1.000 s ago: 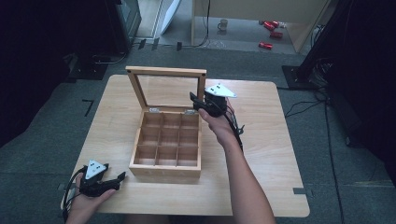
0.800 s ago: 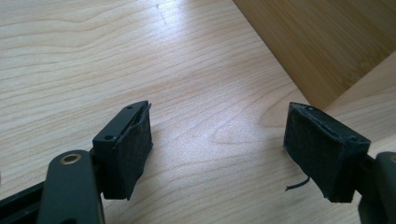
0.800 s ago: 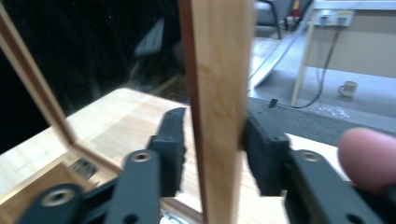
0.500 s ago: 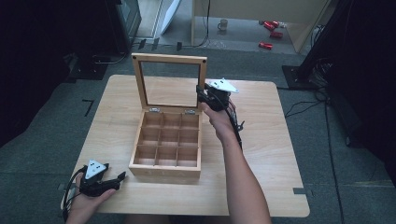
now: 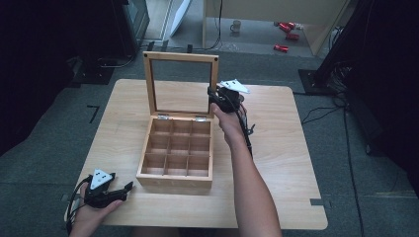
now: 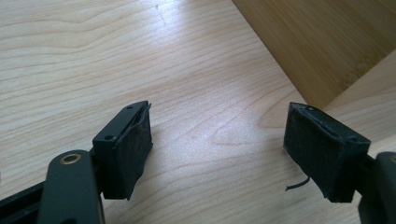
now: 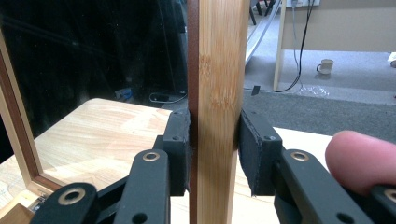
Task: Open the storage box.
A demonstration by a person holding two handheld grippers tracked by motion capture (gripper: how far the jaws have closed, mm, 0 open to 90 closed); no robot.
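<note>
Lid (image 5: 181, 84) of the wooden box (image 5: 177, 154) stands upright, swung open, glass pane in a bamboo frame. The right gripper (image 5: 215, 97) has just been closing and now clamps the lid's right frame rail (image 7: 217, 93), one pad on each face, rail dead centre between the jaws. Box body sits just below and to the left of that gripper, nine bare compartments showing. Hinges (image 5: 163, 118) lie at the rear edge, under the gripper.

Left gripper (image 5: 123, 188) rests on the table (image 5: 276, 148) near the front edge, jaws wide with nothing between them, its pads (image 6: 133, 149) just above the wood. The box's front left corner (image 6: 322, 51) is ahead and to its right, close but apart.

Risks, as judgement: the grip sits on one side rail only, so pushing further back could twist the frame or strain the hinges. Nothing holds the box down; a pull on the lid could drag or tip the whole box backward. If the pads let go before the lid is past balance, it may drop shut and slam the glass.
</note>
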